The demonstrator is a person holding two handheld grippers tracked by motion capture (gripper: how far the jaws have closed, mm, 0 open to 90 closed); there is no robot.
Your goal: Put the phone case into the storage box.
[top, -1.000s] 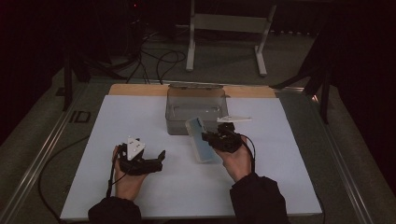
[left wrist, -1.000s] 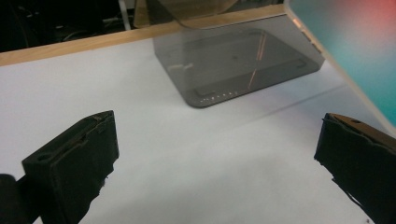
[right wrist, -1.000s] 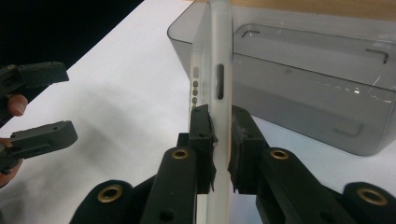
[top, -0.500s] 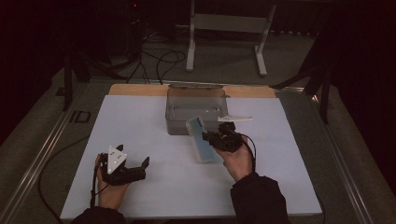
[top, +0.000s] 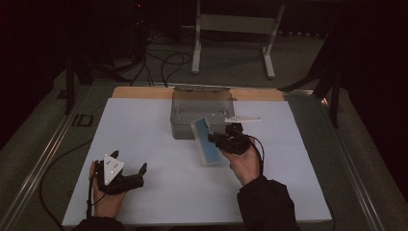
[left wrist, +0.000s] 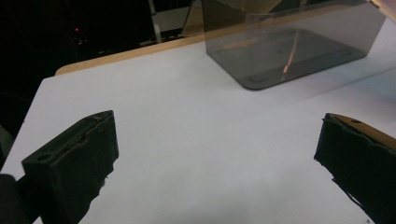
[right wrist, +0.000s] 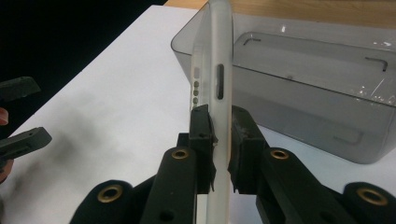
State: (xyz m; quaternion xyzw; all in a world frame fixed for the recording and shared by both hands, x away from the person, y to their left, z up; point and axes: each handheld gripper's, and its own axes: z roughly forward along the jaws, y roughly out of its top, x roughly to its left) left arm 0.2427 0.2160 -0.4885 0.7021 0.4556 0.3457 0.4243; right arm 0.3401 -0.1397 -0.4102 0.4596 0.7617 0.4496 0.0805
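A flat, translucent white and pale blue phone-shaped case [top: 206,140] stands on edge over the white table sheet, just in front of the smoky grey clear box [top: 202,103]. My right gripper [top: 219,141] is shut on its lower end. In the right gripper view the case [right wrist: 215,84] rises upright between the pads of my right gripper [right wrist: 219,126], with the box [right wrist: 317,70] behind it. My left gripper [top: 141,175] rests open near the table's front left, nothing between its jaws. Through my left gripper [left wrist: 215,154] I see bare sheet and the box [left wrist: 289,42] farther off.
The white sheet [top: 144,134] covers most of the table; a wooden strip [top: 139,92] shows at its far edge. Metal rails run along both sides. Cables and a white stand [top: 231,29] lie on the floor beyond.
My left gripper has drawn back to the left and toward the near edge, staying open. The right gripper and the case have held still.
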